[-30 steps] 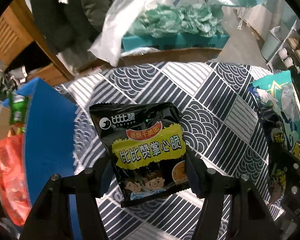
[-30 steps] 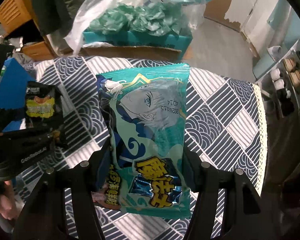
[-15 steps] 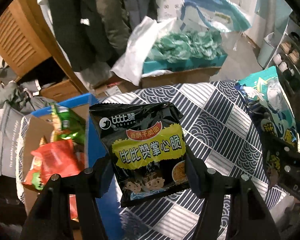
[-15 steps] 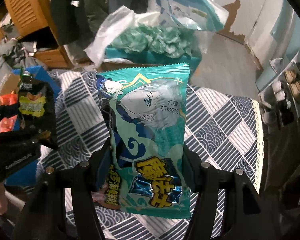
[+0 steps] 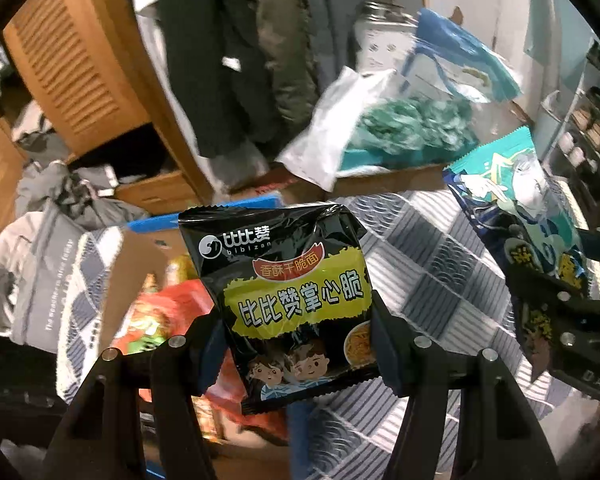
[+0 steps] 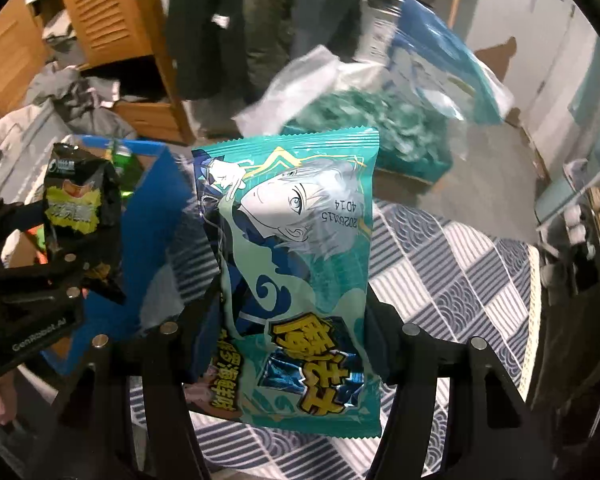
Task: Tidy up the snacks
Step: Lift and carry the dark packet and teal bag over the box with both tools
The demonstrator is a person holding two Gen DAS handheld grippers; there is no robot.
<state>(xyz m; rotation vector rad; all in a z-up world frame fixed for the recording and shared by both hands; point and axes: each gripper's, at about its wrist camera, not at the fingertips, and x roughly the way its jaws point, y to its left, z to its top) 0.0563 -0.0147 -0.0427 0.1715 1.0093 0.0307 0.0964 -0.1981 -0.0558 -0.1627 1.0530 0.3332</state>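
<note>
Snack packets sit in both tongs, lifted clear of the cloth-covered tabletop. Nearest in the left wrist view, the left gripper (image 5: 296, 344) pinches a black noodle-snack packet (image 5: 288, 296) by its lower sides, the packet standing upright over the tabletop's left edge. The right gripper (image 6: 292, 344) pinches a teal packet (image 6: 300, 264) printed with a cartoon figure in the same manner, also upright, above the middle of the cloth.

Beneath them lies a tablecloth (image 6: 452, 280) in navy and white squares of wave and stripe pattern, with a pale fringe along its right edge. Just beside the tabletop's left edge stands a blue-sided cardboard box (image 5: 140, 256) – inside it lie red and green snack bags (image 5: 164, 312), blurred.

Beyond the far edge, on the floor, a teal box heaped with green wrapped pieces (image 5: 412, 128) sits under a loose white plastic sheet (image 5: 332, 136). Further back to the left stands a wooden cabinet with a louvred door (image 5: 72, 64), with grey clothes piled at its foot – dark coats (image 5: 228, 56) hang behind the teal box. A shelf of small jars shows at the far right.
</note>
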